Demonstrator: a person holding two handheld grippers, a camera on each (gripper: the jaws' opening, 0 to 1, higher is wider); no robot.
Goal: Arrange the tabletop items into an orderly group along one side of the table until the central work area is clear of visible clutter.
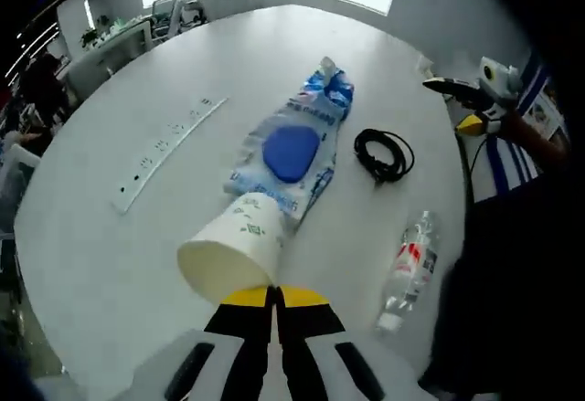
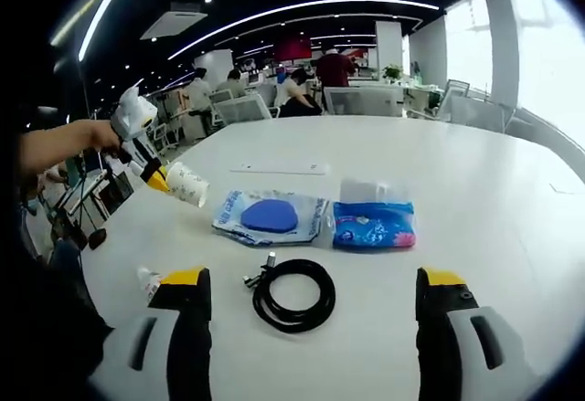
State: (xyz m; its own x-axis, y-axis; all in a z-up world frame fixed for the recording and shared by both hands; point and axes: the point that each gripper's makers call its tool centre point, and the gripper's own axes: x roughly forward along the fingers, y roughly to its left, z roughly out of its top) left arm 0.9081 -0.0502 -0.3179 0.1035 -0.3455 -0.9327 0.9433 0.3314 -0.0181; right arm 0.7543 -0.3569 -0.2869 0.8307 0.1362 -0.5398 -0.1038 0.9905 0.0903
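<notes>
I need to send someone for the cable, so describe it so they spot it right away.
On the round white table, look in front of the two blue plastic packets. The black cable lies there, wound into a small flat coil with a plug end sticking out; it is the one dark, ring-shaped thing among pale items.

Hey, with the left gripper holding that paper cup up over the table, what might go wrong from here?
1. The left gripper pinches only the rim of the paper cup; the thin wall may crush or slip out.
2. The cup hangs above the blue-and-white packet; if dropped, it could roll across the white table.
3. The plastic bottle lies on its side near the table edge; a nudge might roll it off.
</notes>
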